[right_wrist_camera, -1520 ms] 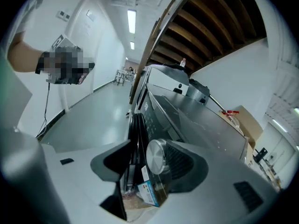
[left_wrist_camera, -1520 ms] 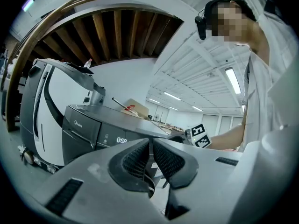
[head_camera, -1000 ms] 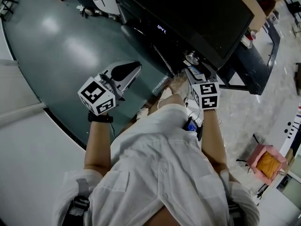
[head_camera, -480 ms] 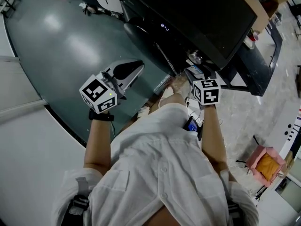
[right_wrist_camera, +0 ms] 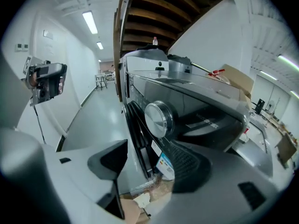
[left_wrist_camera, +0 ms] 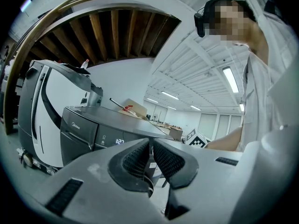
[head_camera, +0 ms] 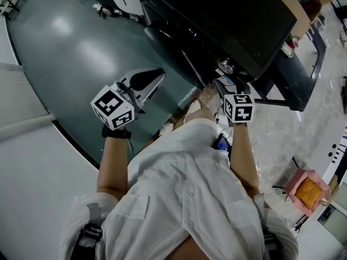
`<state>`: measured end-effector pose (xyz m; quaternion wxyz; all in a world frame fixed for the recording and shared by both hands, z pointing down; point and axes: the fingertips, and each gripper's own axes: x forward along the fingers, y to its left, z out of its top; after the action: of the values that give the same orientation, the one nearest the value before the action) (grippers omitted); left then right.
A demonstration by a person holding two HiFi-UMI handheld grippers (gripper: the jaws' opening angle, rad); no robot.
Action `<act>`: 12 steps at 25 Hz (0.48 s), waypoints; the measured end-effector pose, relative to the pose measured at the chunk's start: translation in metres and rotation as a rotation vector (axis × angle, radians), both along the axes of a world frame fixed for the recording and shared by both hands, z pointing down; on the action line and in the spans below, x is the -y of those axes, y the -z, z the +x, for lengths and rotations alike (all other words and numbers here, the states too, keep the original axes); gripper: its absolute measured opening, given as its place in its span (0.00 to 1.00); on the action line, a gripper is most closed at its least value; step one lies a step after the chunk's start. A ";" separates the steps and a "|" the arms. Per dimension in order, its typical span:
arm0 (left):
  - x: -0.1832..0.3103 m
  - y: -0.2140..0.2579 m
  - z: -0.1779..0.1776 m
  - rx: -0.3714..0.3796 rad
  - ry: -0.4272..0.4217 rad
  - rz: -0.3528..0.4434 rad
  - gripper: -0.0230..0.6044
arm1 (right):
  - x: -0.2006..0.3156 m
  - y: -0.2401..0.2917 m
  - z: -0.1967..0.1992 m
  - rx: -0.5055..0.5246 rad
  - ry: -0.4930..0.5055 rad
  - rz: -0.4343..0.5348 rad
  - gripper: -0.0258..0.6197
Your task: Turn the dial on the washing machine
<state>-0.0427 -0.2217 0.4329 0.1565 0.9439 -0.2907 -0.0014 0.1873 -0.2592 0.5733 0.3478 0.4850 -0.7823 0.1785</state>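
I had the right gripper (right_wrist_camera: 147, 158) up at the front edge of the washing machine (head_camera: 217, 15), its jaws well apart and clamped on nothing. The dial (right_wrist_camera: 159, 119) stood just beyond their tips, in line with the gap. It was a round knob with a bright, finely brushed metal face, set high on the dark control panel. I could not tell whether the ribbed right pad (right_wrist_camera: 184, 164) touched it. Below the dial the door's dark rim (right_wrist_camera: 135, 125) ran down in close, curved bands, with a small printed label (right_wrist_camera: 164, 166) beside it. The left gripper (head_camera: 154, 77) hung out over the floor, well clear of the machine, its two ribbed black jaws drawn together on nothing with only a thin slit between them. Open room lay on the left over the glossy grey-green floor (head_camera: 70, 53), which was bounded by a curved dark edge against paler flooring. On the right the space was tighter, with pale tiles (head_camera: 303, 129) and a pink box (head_camera: 306, 186) near the person's white shirt (head_camera: 184, 199). The machine's casing was smooth dark grey, and its flat top carried some clutter.
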 end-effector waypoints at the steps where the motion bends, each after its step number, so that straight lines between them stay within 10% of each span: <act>1: 0.000 0.001 -0.002 -0.001 0.003 0.003 0.06 | -0.004 0.003 0.003 -0.001 -0.003 0.007 0.48; 7: -0.001 0.013 -0.023 -0.002 0.052 0.029 0.06 | -0.035 0.054 0.025 0.081 -0.025 0.137 0.41; 12: 0.000 0.029 -0.042 0.004 0.118 0.066 0.06 | -0.057 0.114 0.052 0.141 -0.090 0.273 0.04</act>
<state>-0.0842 -0.2219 0.4039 0.1245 0.9297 -0.3461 -0.0182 0.2398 -0.2017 0.4589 0.2147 0.5486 -0.7991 0.1197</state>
